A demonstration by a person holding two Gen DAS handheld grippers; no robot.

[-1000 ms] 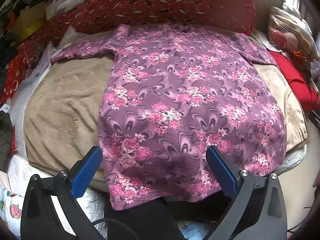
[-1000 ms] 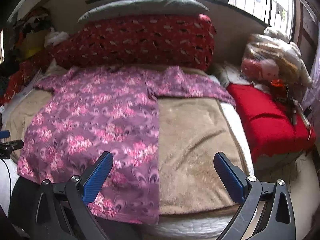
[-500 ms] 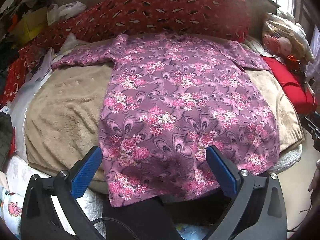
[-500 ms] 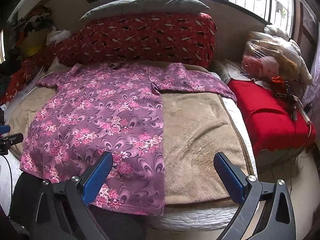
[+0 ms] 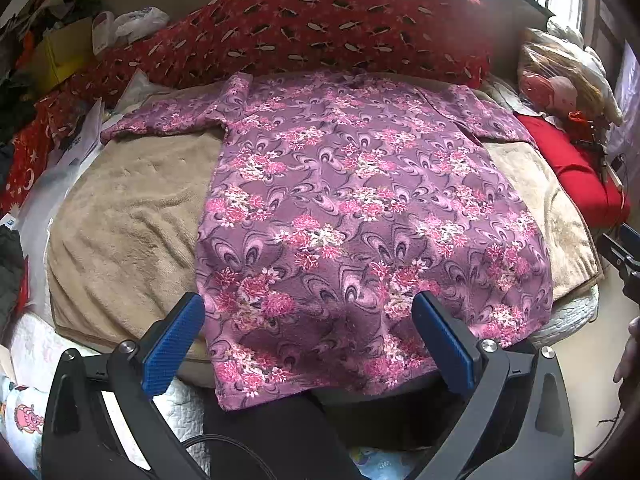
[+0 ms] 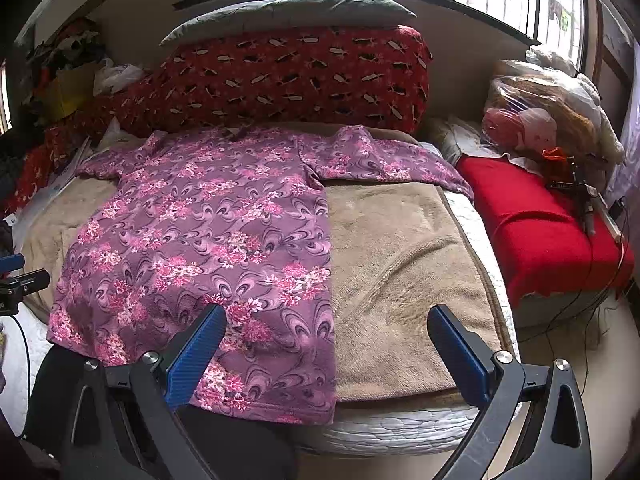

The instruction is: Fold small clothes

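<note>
A purple floral short-sleeved dress (image 5: 360, 208) lies flat and spread out on a tan blanket (image 5: 128, 216), sleeves out to both sides, hem hanging over the near edge of the bed. It also shows in the right wrist view (image 6: 208, 240). My left gripper (image 5: 308, 332) is open and empty, hovering over the hem. My right gripper (image 6: 328, 344) is open and empty, above the dress's right edge and the blanket (image 6: 400, 272). The right gripper's tip shows at the left view's right edge (image 5: 620, 252), the left gripper's tip at the right view's left edge (image 6: 20, 280).
A long red patterned bolster (image 6: 288, 76) with a grey pillow (image 6: 288, 10) on top lies at the head of the bed. A red cushion (image 6: 544, 220) and bagged items (image 6: 548, 108) sit to the right. Clutter and papers (image 5: 76, 136) lie at the left.
Both grippers have pulled back and up from the bed, so more of the dress and the bolster shows. Both stay open. The dress has not moved.
</note>
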